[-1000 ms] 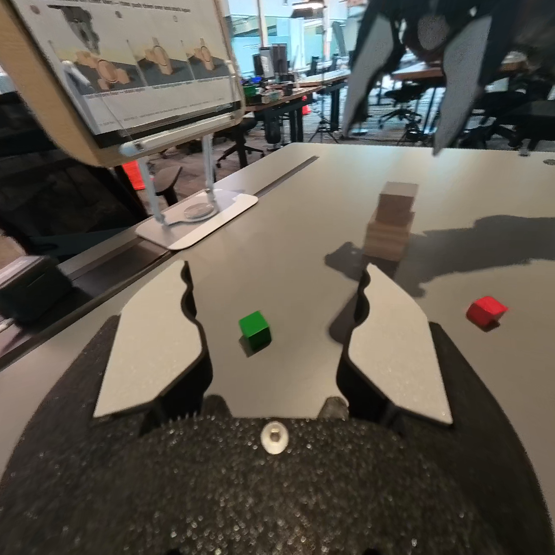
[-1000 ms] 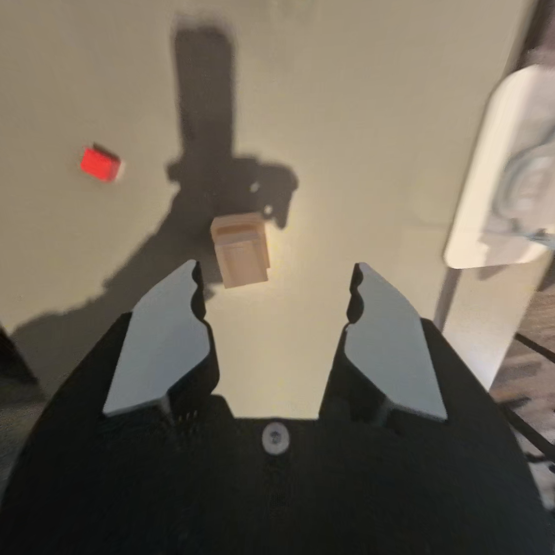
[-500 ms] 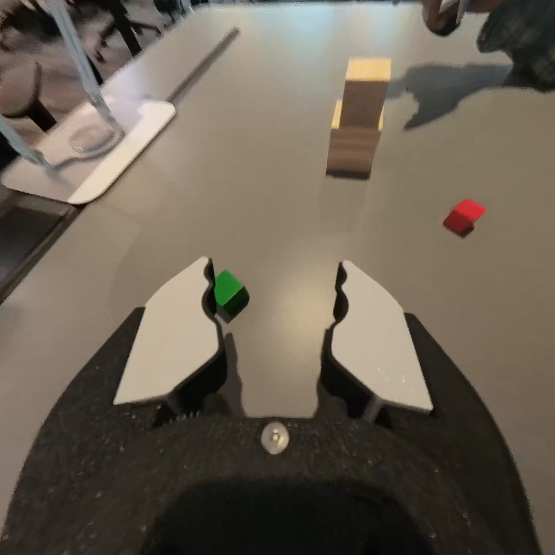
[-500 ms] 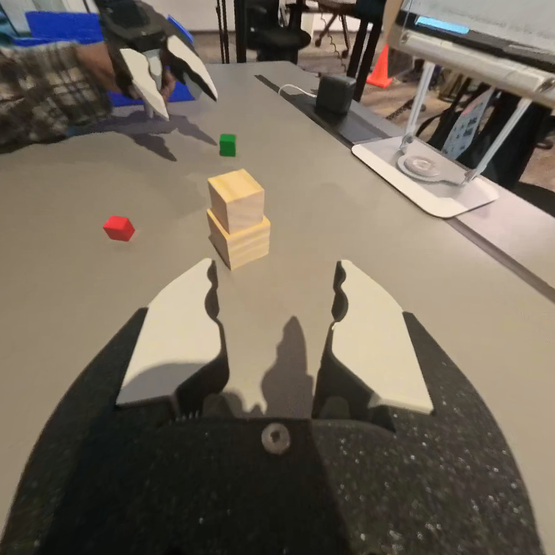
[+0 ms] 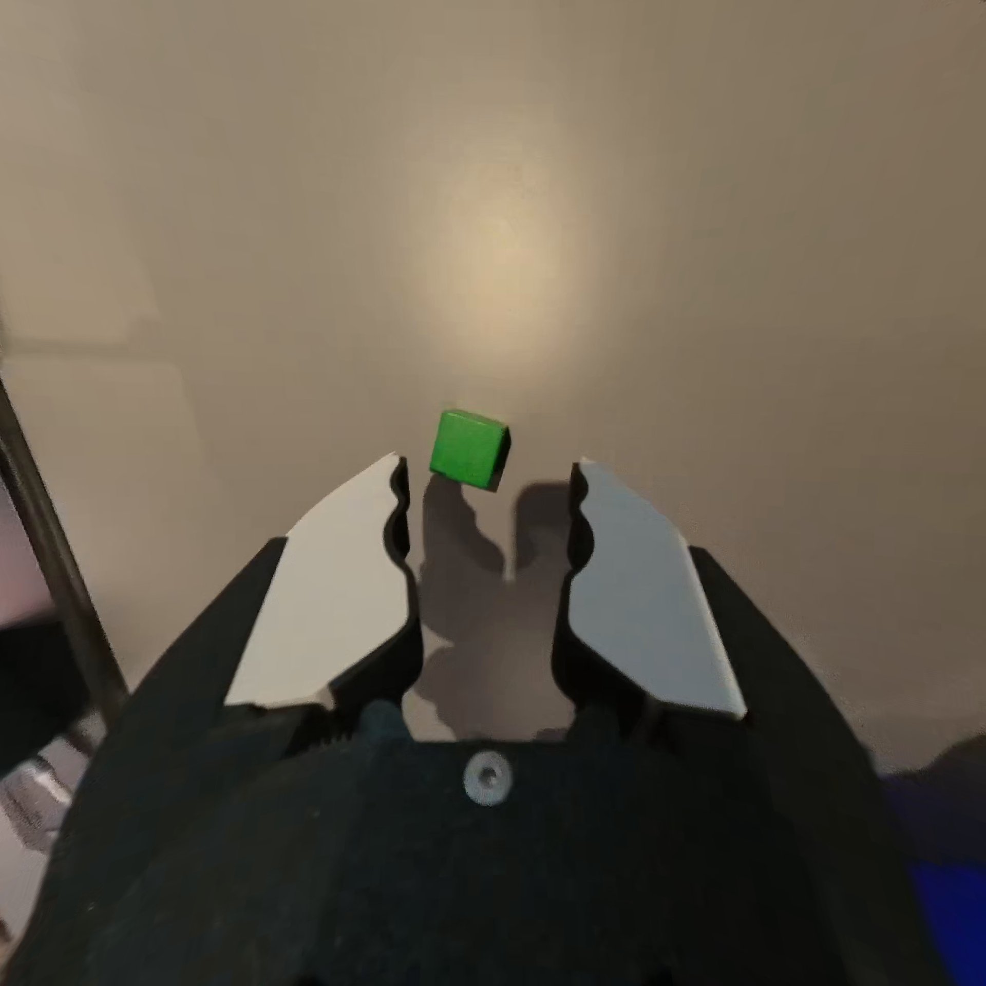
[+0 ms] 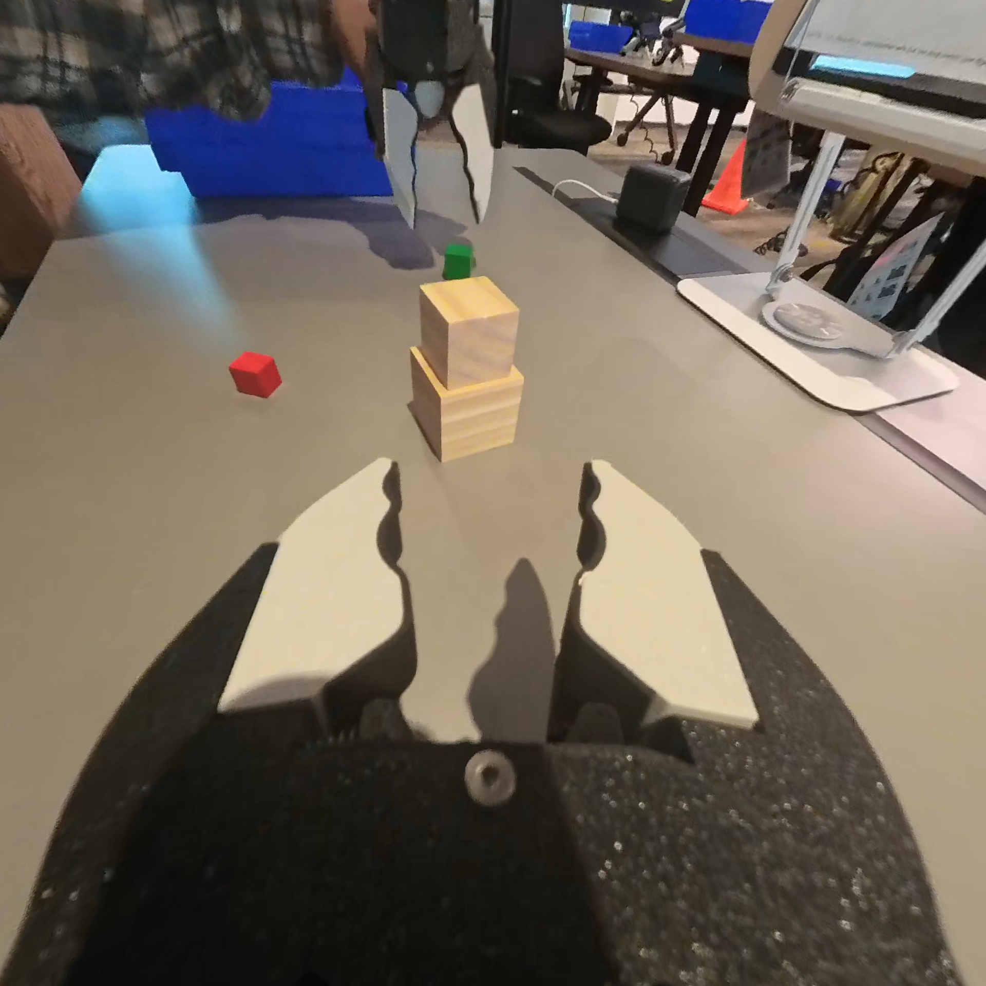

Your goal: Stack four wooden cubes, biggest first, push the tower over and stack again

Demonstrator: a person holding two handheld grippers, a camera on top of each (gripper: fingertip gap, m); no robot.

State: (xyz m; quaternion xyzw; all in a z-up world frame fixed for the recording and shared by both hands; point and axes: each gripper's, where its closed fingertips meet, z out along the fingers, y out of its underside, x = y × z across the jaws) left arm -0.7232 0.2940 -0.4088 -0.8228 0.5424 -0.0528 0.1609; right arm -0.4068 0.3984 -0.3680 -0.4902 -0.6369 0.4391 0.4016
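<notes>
Stacking is sitting at two wooden blocks (image 6: 467, 368) on the desk (image 6: 693, 480), while the left claw (image 5: 488, 464), jaws apart, is hanging over the green cube (image 5: 468, 449); the right claw (image 6: 488, 469) is waiting empty, jaws apart, so the next move is calling for a descent and squeeze.

Two pale cubes (image 6: 468, 368) show bare wood grain; the grey table (image 6: 693, 480) looks smooth and matt.

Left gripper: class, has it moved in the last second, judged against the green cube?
Yes. The left gripper swung down over the green cube, now looking steeply at the table.
</notes>
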